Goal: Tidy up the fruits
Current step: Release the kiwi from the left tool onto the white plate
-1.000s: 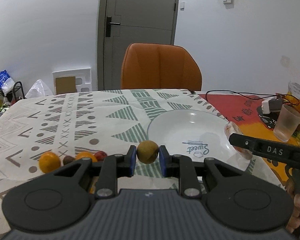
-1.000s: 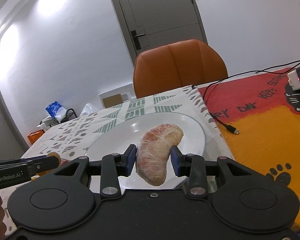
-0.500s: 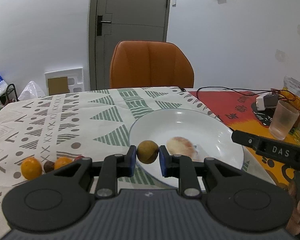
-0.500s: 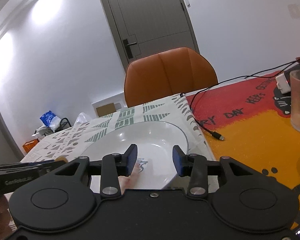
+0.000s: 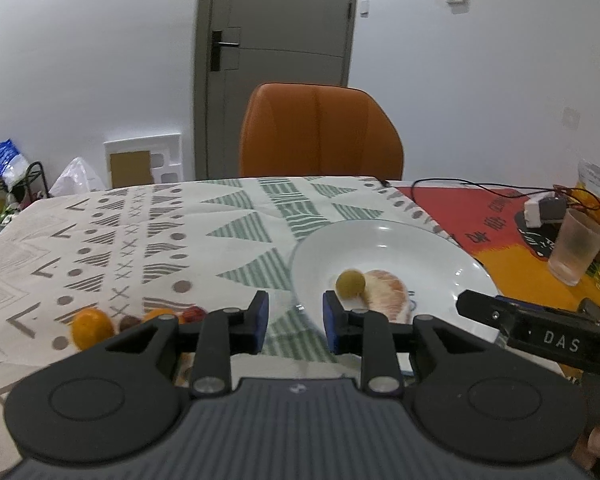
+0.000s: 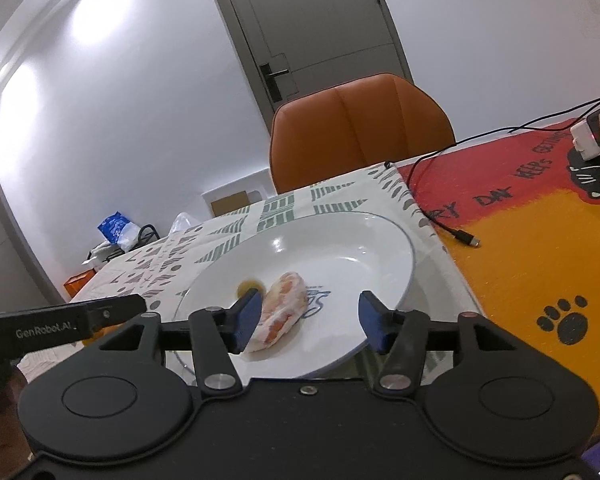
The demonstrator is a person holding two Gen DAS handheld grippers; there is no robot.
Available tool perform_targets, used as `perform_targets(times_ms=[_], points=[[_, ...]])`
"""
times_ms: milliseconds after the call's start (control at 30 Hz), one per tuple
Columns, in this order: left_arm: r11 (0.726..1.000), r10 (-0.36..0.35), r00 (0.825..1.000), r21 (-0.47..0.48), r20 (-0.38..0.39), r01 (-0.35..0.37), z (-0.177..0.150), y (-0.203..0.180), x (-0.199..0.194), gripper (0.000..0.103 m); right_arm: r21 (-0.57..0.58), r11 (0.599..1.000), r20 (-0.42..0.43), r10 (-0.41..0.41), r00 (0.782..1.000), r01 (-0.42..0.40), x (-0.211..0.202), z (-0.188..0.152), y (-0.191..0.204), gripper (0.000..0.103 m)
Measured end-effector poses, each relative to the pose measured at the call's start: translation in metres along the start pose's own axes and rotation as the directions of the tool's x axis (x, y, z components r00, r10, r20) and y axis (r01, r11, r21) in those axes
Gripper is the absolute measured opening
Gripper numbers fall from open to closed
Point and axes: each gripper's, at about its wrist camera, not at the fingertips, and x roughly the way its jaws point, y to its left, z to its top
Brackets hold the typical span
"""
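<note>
A white plate sits on the patterned tablecloth. In it lie a peeled pink citrus segment and a small round yellow-brown fruit, touching each other. My left gripper is open and empty, just short of the plate's near left rim. My right gripper is open and empty over the plate's near rim, with the segment beside its left finger. Two small oranges and dark red fruits lie on the cloth at the left.
An orange chair stands behind the table. A frosted plastic cup and a white charger with black cables sit on the red and orange mat to the right. A cable plug lies near the plate.
My left gripper opened and let go of the small round fruit, which now lies in the plate by the segment. My right gripper released the segment earlier and has opened wider.
</note>
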Motion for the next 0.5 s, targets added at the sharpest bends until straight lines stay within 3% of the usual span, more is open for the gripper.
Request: perform_targets(times_ms=[100, 267, 500], points=[[1.0, 0.013, 1.0, -0.021, 0.003, -0.013, 0.0, 0.01, -0.006, 0.036, 0.0, 1.0, -0.006, 0.012, 1.0, -0.012, 0.0, -0.001, 0.004, 0.055], [0.998, 0.039, 0.999, -0.041, 0.02, -0.038, -0.003, 0.024, -0.02, 0.056, -0.01, 0.999, 0.001, 0.03, 1.0, -0.03, -0.002, -0.001, 0.013, 0.068], [0.996, 0.071, 0.997, -0.059, 0.037, -0.069, -0.007, 0.044, -0.037, 0.068, -0.029, 0.998, -0.007, 0.062, 0.998, -0.063, -0.003, -0.003, 0.03, 0.083]])
